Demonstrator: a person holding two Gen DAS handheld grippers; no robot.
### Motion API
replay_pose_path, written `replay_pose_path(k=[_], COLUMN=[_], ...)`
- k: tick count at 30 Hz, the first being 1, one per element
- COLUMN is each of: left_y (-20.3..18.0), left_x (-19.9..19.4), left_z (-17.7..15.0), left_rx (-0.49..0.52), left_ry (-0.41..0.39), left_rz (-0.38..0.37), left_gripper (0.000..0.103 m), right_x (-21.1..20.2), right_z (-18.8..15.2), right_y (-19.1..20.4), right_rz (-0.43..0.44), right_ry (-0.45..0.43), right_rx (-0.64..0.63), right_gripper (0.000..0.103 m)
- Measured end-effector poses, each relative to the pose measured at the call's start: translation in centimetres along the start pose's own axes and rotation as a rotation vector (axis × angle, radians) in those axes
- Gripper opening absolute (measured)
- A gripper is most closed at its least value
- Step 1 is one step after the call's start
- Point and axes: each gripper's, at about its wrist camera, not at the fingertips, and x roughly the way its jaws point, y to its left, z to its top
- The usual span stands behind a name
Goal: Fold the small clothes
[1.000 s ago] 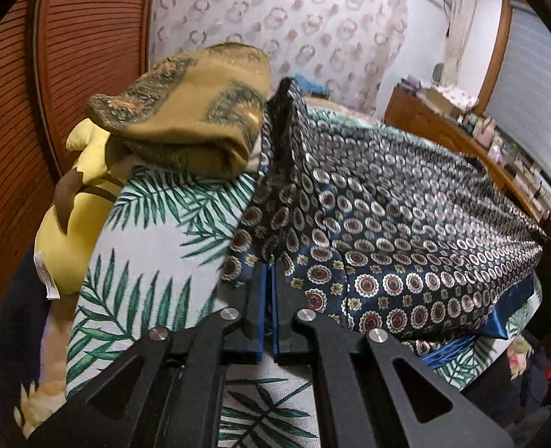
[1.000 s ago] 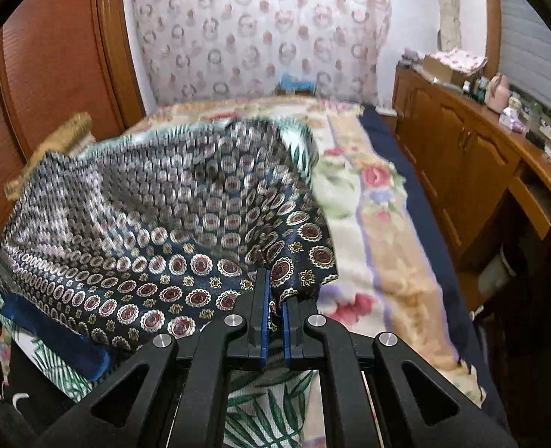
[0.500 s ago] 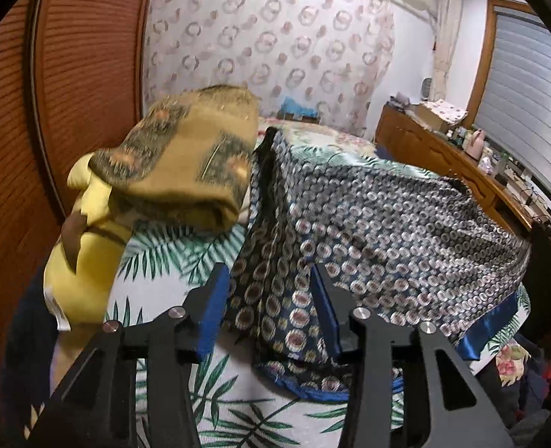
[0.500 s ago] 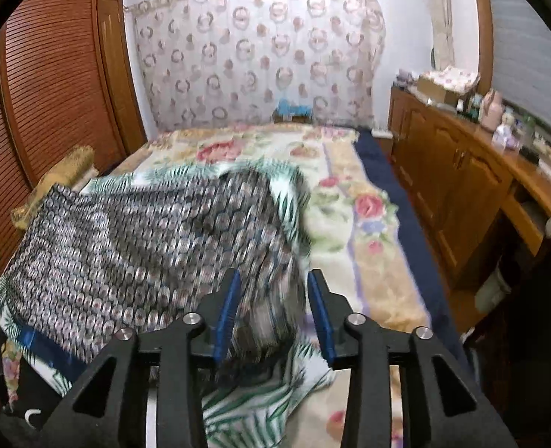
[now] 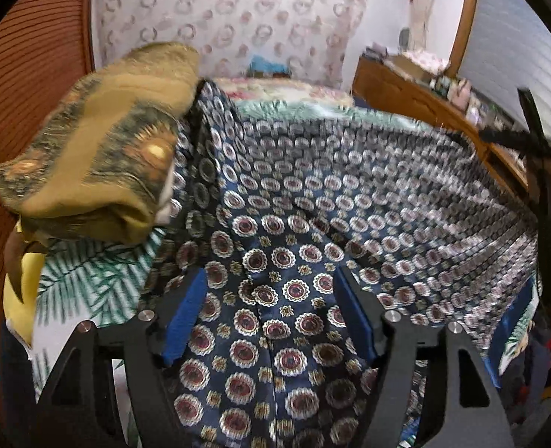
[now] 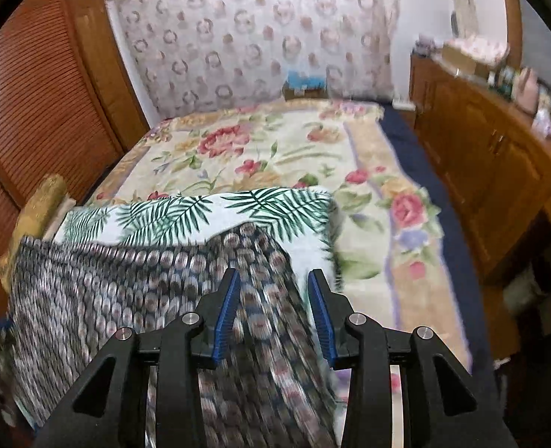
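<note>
Left tool (image 5: 270, 313) opening, right tool (image 6: 273, 308) released — silky medallion-print cloth (image 5: 350, 201) lies between, ungripped.

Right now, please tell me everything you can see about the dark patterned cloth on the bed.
The dark patterned cloth is navy, printed with rows of round red-and-white medallions and small gold motifs, and looks smooth and silky, with a plain blue border. It lies spread but rumpled over a palm-leaf sheet on the bed, one far edge beside an ochre cushion. Both hand-held grippers stand over it with pads apart, not pressing it; the left's jaws are opening.
</note>
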Motion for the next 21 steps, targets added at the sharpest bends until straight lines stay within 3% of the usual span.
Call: replay_pose_path(k=[3, 10, 21], left_y=[-0.1, -1.2, -1.5], left_x=[1.3, 1.8, 2.0], left_z=[-0.2, -0.8, -0.8], left_rx=[0.01, 0.087, 0.114], left_ry=[0.038, 0.021, 0.026], left_rz=[0.003, 0.038, 0.057], left_gripper=[0.071, 0.081, 0.083], right_x=[2.7, 6.4, 8.2], right_z=[2.1, 4.8, 5.9], right_y=[-0.2, -0.2, -0.1], right_rz=[0.005, 0.027, -0.024], right_ry=[0.041, 0.131, 0.156], right_rx=[0.037, 0.081, 0.097], right_gripper=[0.039, 0.039, 0.039])
